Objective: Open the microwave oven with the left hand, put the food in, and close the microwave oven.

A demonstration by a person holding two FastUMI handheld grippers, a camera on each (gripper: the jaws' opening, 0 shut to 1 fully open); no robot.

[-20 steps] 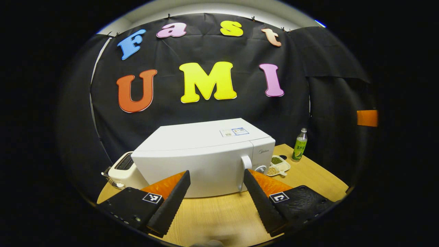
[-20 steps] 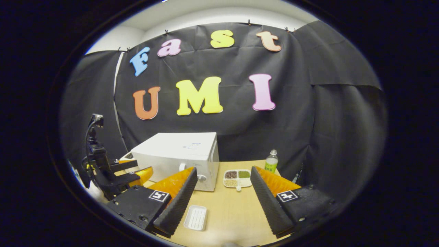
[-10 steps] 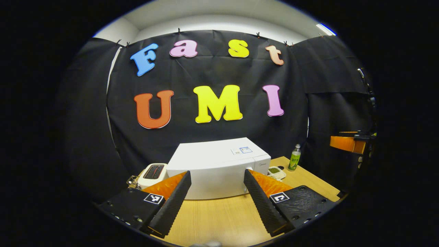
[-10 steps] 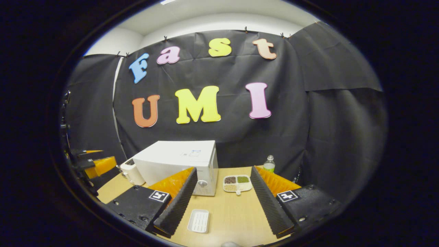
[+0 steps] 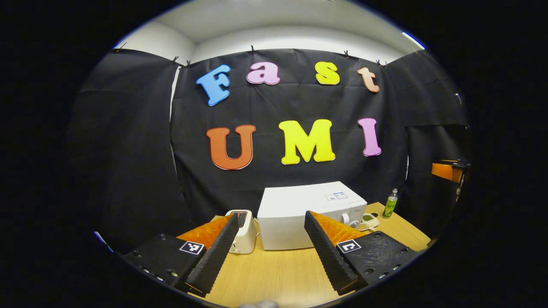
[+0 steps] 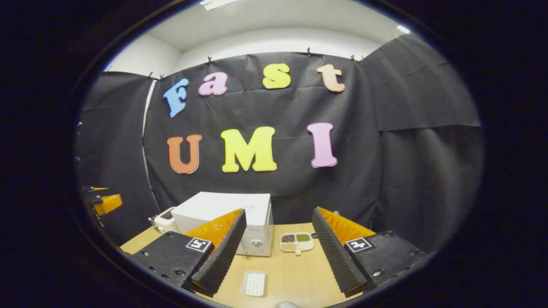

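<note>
The white microwave point(image 5: 299, 214) stands on the wooden table point(image 5: 274, 273) with its door shut and the handle point(image 5: 345, 218) at its right side. My left gripper point(image 5: 271, 216) is open, well back from the microwave, with nothing between its fingers. A divided white dish of food point(image 6: 296, 241), holding beans and grains, sits just right of the microwave point(image 6: 222, 209). My right gripper point(image 6: 278, 211) is open and empty, hovering above the table short of the dish. The dish of food point(image 5: 369, 221) also appears small beside the microwave in the left gripper view.
A white toaster point(image 5: 242, 233) stands left of the microwave. A green bottle point(image 5: 390, 204) stands at the table's back right. A small empty white tray point(image 6: 254, 283) lies on the table point(image 6: 291, 273) near my right gripper. The other gripper point(image 6: 105, 203) shows at the far left.
Both grippers have drawn back from the microwave, which now looks smaller and lower. The left gripper view has swung left, bringing the toaster between its fingers. Both stay open.
</note>
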